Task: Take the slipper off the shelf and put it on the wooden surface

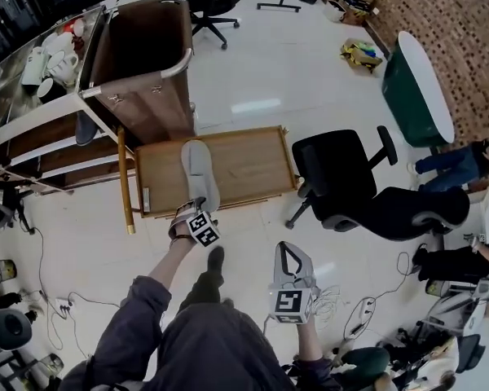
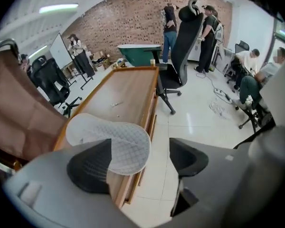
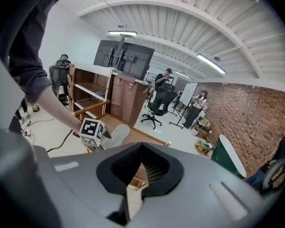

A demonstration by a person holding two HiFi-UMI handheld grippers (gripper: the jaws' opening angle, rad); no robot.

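Observation:
A pale grey slipper lies sole up on the low wooden surface, its near end at the front edge. My left gripper is at that near end. In the left gripper view the quilted sole overlaps the left finger, while the right finger stands far off to the side, so the jaws are open and not clamped on the slipper. My right gripper hangs over the floor to the right, away from the slipper. Its pads meet with nothing between them.
The brown wooden shelf unit stands just behind the wooden surface. A black office chair sits to its right and a green tub beyond. Mugs sit on a counter at the far left. Cables trail on the floor near seated people.

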